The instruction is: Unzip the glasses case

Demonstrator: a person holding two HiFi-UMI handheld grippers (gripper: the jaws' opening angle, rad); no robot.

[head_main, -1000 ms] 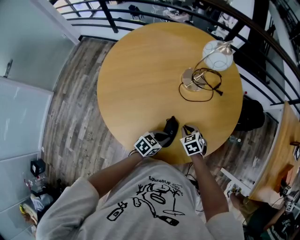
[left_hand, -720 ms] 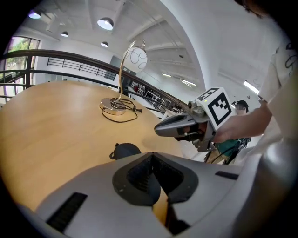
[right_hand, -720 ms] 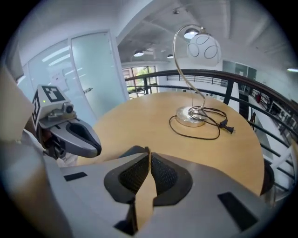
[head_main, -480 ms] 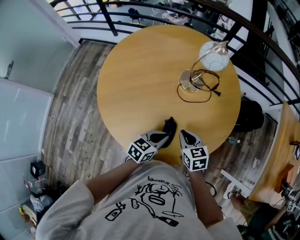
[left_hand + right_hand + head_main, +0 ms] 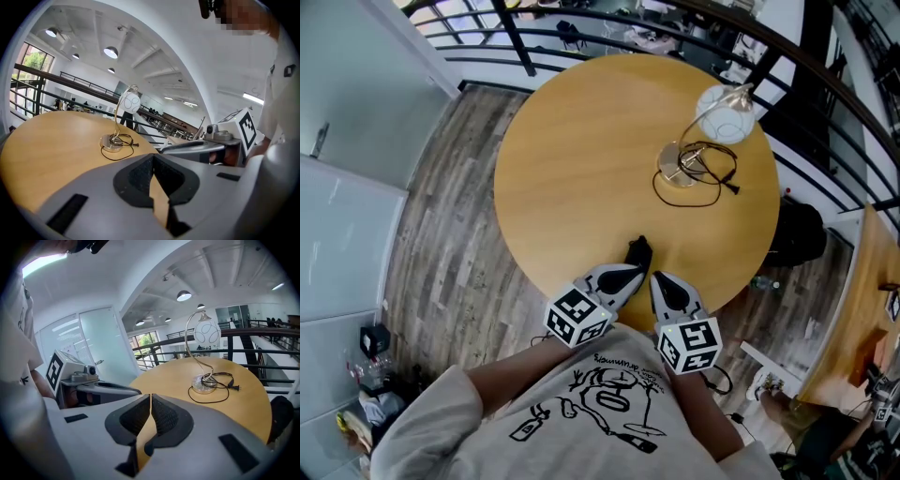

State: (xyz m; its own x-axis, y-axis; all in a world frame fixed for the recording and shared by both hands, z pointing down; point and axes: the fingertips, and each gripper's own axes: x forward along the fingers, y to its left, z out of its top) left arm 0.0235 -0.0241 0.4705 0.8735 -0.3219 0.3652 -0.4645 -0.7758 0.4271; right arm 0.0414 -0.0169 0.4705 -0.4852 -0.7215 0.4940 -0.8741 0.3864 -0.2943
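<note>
Apparently the approach step: left tool (image 5: 630, 276) and right tool (image 5: 660, 283), both pressed together and empty, hover beside the dark case (image 5: 639, 251), whose zipper pull, unseen here, needs pinching next.

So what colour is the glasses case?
The case is black; the head view shows it best.
</note>
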